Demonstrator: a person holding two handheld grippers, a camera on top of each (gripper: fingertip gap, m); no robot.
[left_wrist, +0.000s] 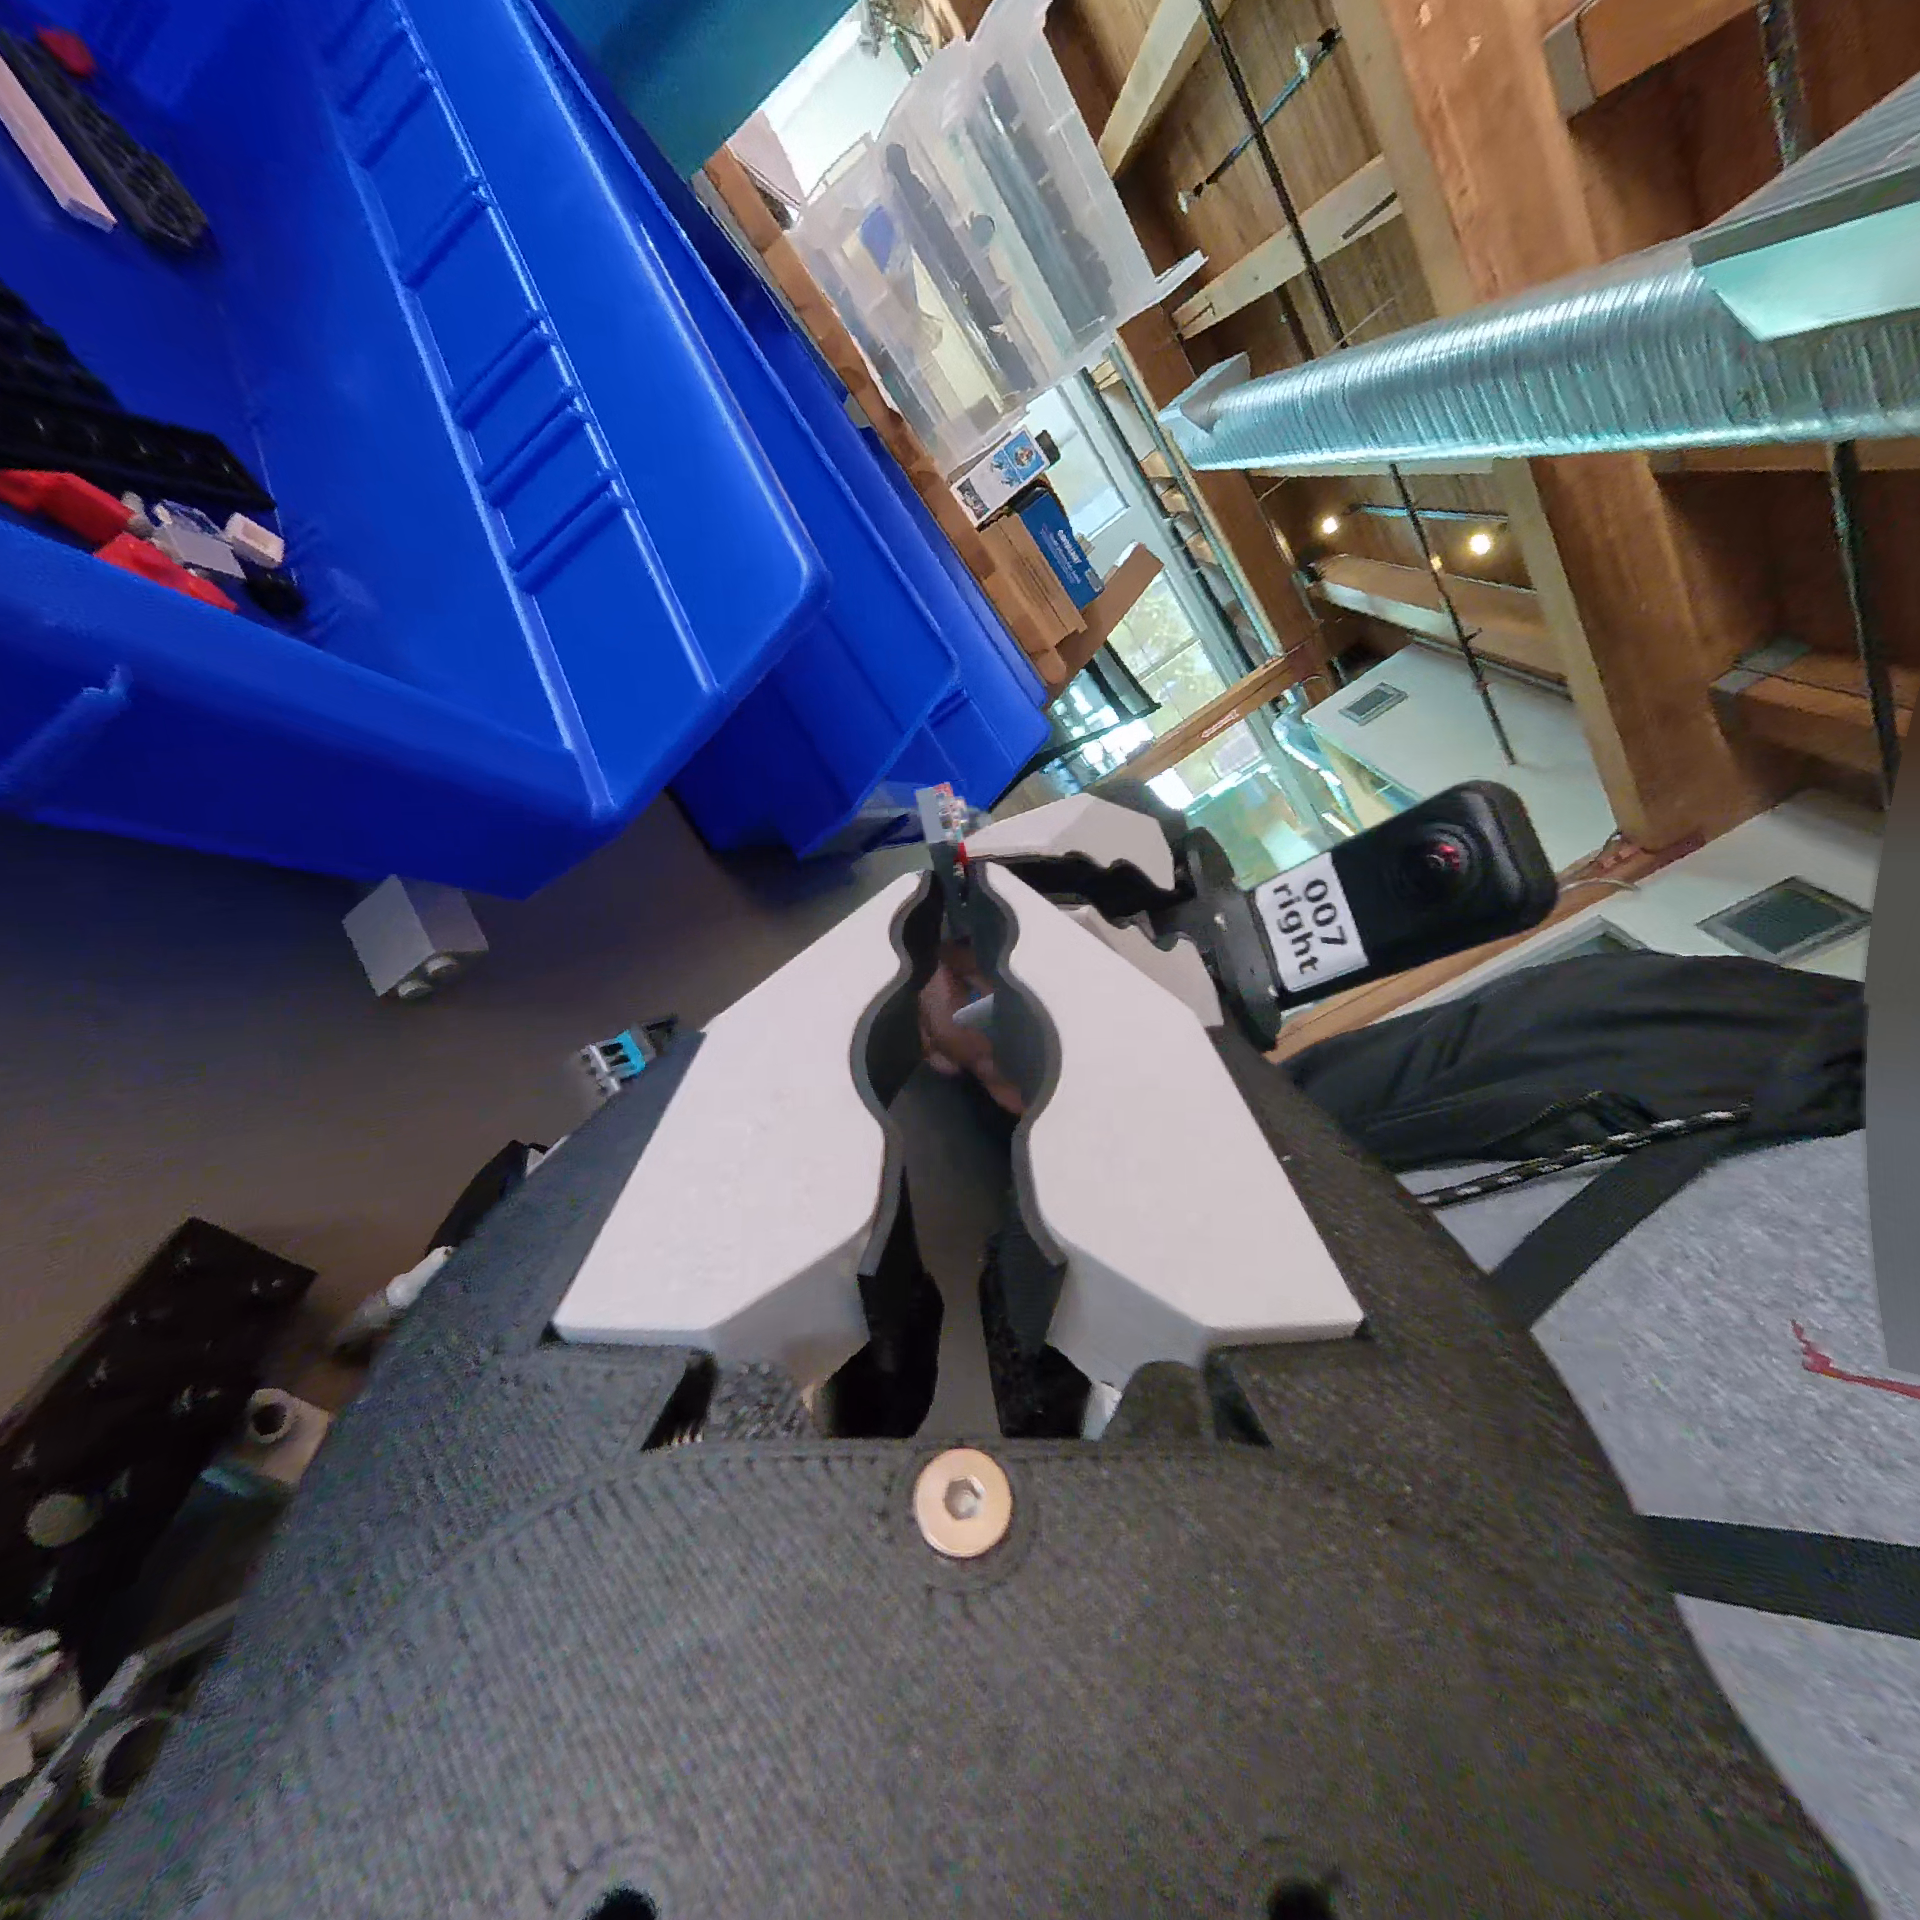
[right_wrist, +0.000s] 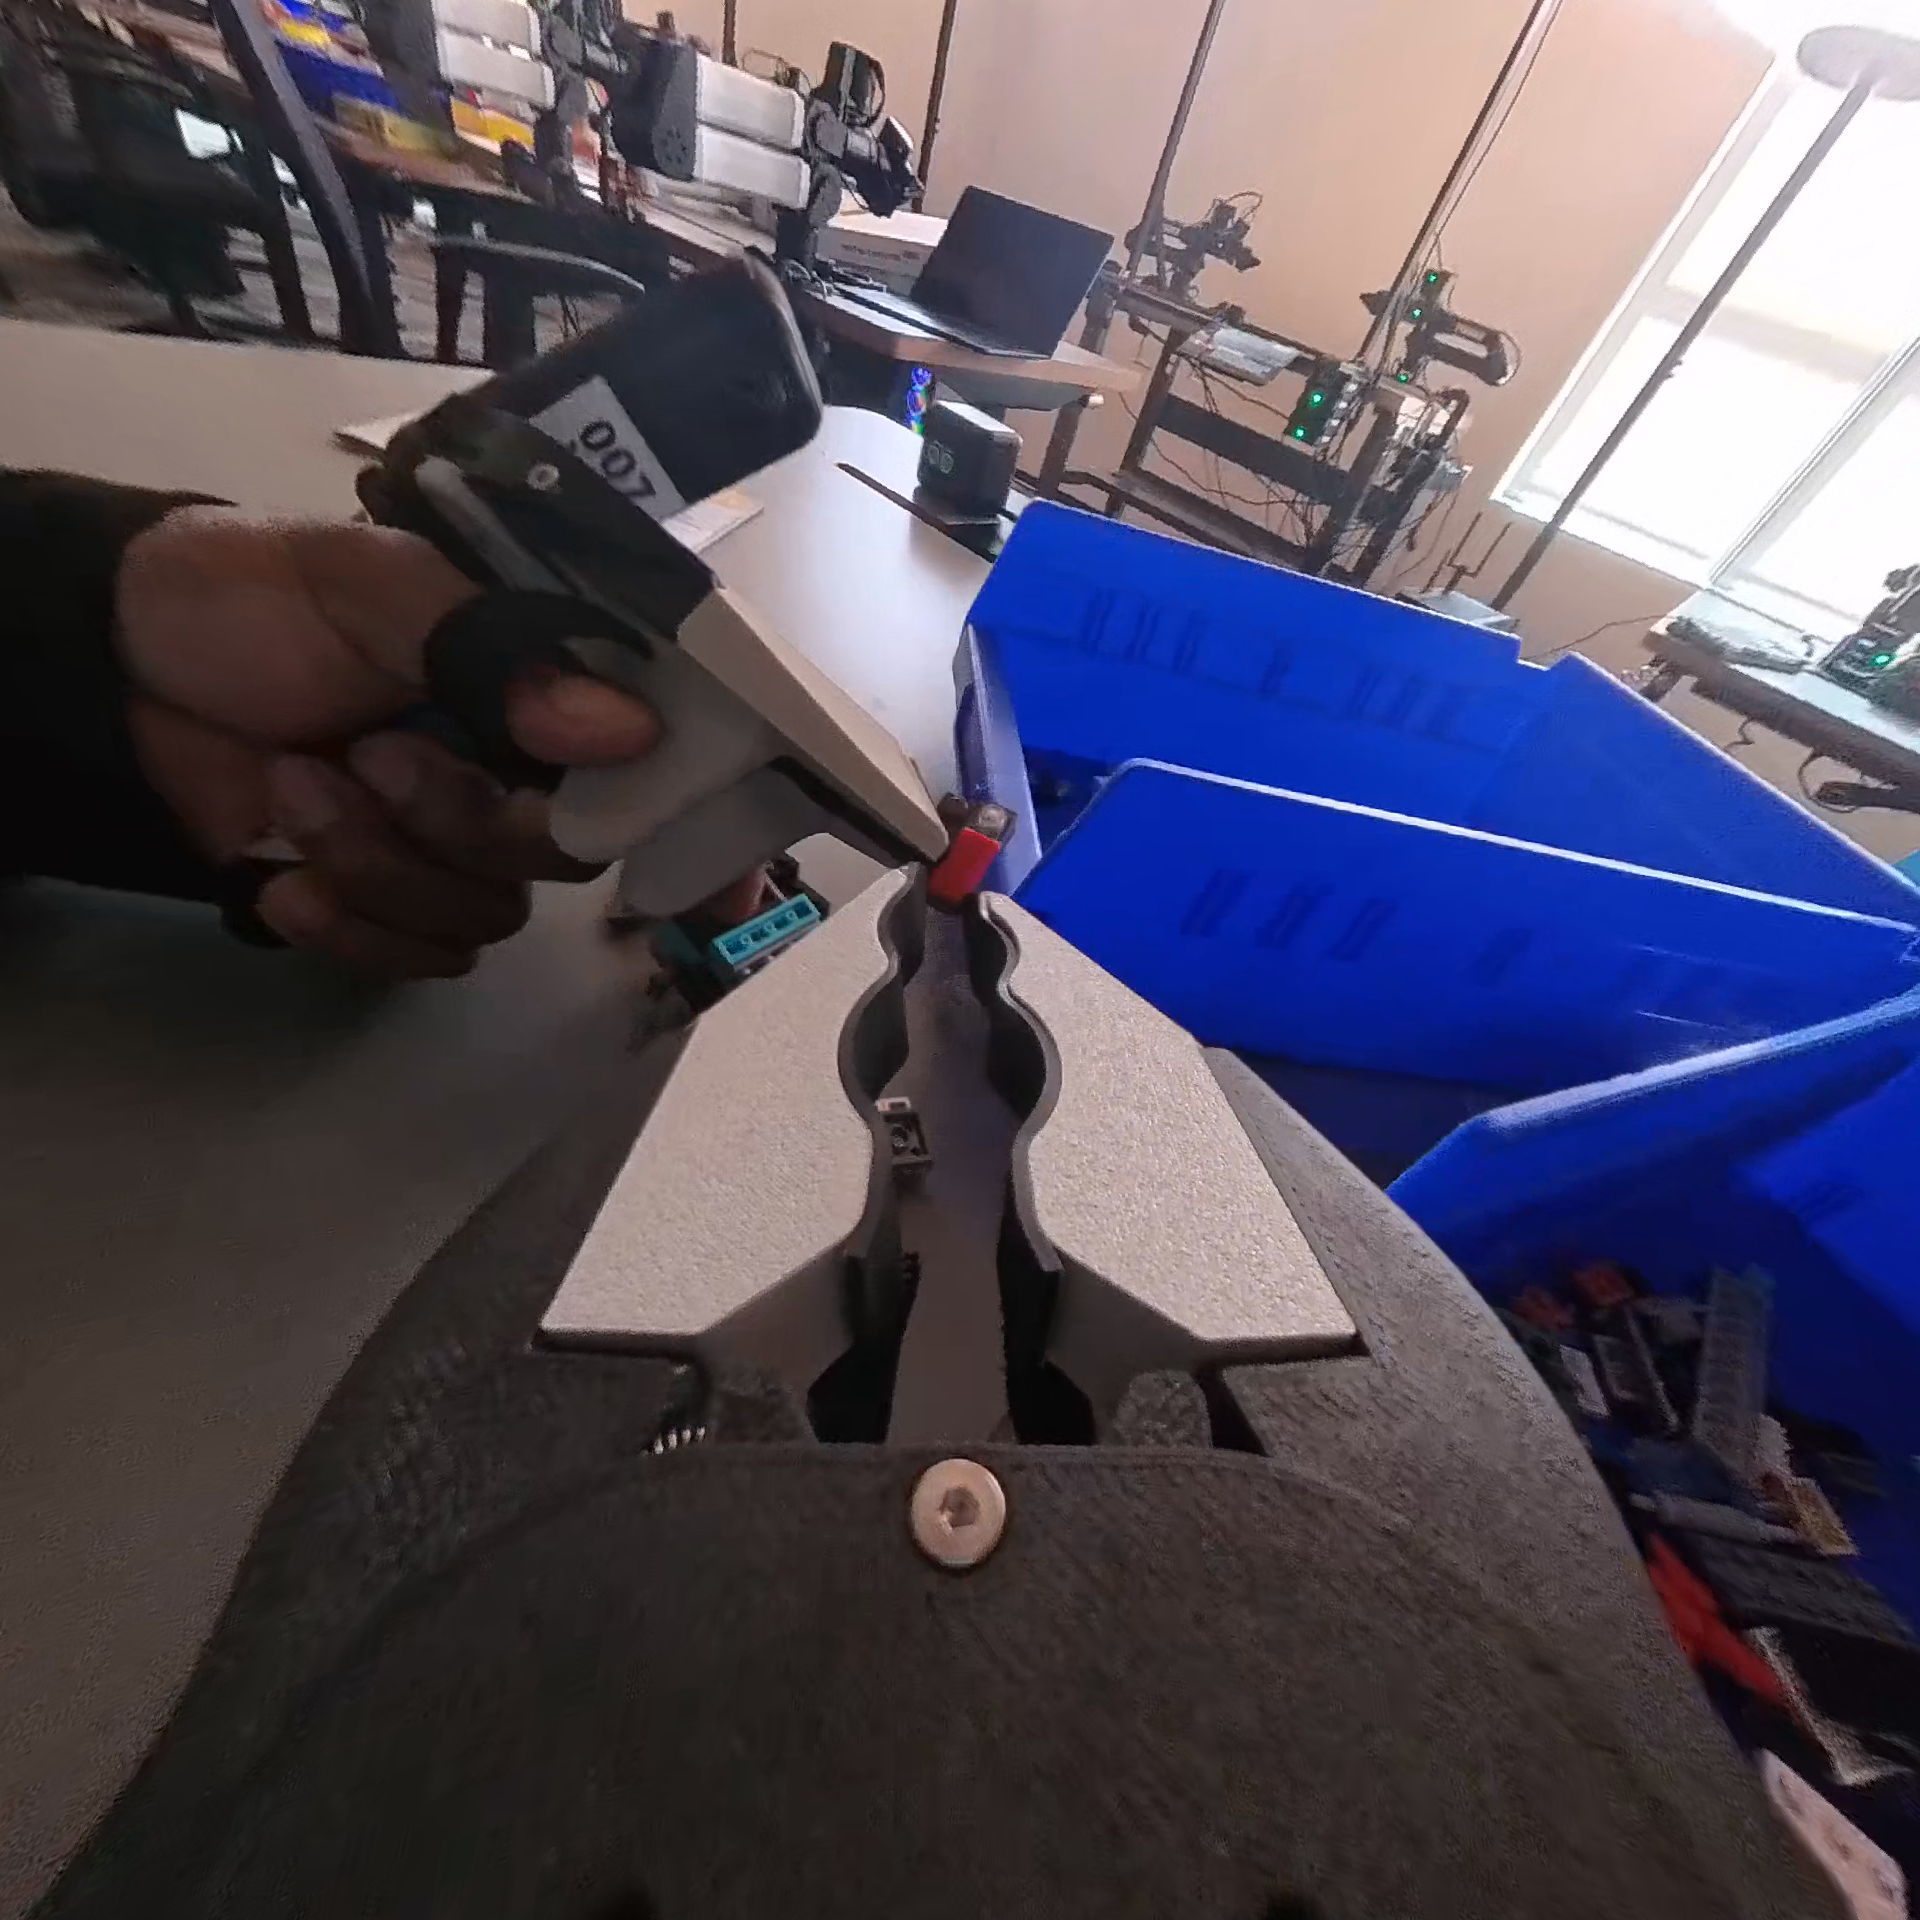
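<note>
While my two grippers meet tip to tip above the grey tabletop (right_wrist: 156, 1195), three big blue plastic bins (right_wrist: 1455, 935) crowd in on my right side, the nearest one holding a jumble of dark, red and grey toy bricks (right_wrist: 1714, 1455). Loose pieces lie on the table below: one light grey block with studs (left_wrist: 414, 935), one turquoise-and-black brick cluster (right_wrist: 764, 928) under my left gripper, and one small dark grey plate (right_wrist: 902, 1135) seen through the gap of my right fingers. My left gripper (left_wrist: 954, 904) has its fingers pressed nearly together, pinching a small brick assembly of grey and red parts (left_wrist: 943, 831). My right gripper (right_wrist: 948, 902) has its fingers drawn close at the tips, touching the red end of that same assembly; whether they truly clamp it I cannot tell.
</note>
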